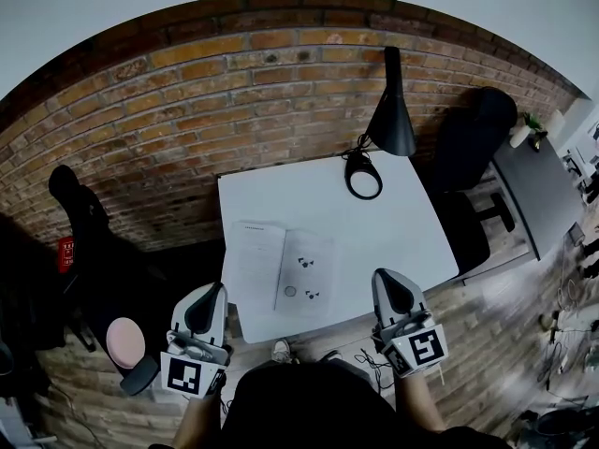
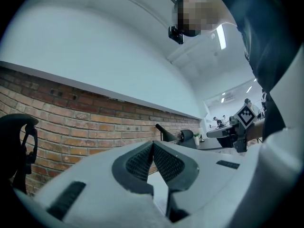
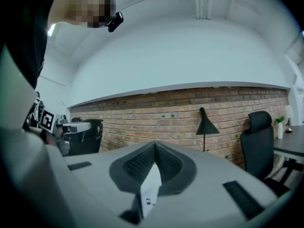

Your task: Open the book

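Book lies open flat, mid-left on table. Left gripper & right gripper: jaws closed tip-to-tip, nothing held, both at near edge. Task looks done imo. Any move now: stay off the 2 pages, don't snag the edge.

The left tool and right tool were pale grey shells with black ribbed pads. Behind the pads, each carried a white cube with black square markers. The person wore a dark top.

Book and lamp occupy the table; near-right corner free.
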A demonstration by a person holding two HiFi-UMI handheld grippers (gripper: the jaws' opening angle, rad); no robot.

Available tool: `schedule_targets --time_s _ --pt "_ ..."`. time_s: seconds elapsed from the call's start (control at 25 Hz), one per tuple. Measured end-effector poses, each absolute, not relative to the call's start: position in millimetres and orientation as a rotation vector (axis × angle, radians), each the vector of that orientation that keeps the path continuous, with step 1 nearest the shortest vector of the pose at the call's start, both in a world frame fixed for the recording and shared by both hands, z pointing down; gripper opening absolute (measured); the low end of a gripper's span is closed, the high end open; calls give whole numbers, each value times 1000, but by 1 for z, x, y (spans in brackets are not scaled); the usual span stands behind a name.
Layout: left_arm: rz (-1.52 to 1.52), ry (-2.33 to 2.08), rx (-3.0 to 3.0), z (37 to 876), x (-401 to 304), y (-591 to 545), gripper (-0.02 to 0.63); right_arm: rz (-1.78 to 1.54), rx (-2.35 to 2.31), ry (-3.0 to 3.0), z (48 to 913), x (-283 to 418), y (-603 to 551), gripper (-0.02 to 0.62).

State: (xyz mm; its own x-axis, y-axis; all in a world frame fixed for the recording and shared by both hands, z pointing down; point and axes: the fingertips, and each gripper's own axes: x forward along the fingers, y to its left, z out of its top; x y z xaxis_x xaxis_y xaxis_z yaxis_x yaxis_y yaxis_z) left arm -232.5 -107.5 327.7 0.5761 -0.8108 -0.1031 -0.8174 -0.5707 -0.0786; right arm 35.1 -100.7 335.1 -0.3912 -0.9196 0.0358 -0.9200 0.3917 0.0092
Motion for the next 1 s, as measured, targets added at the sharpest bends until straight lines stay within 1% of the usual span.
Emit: schedule_targets --time_s 0.2,1.0 --pt "150 1344 -2640 319 -236 -115 25 -73 1655 -2615 328 14 -94 12" --pt "139 1296 -2745 328 -222 -121 25 -113 1727 -2577 321 21 -86 13"
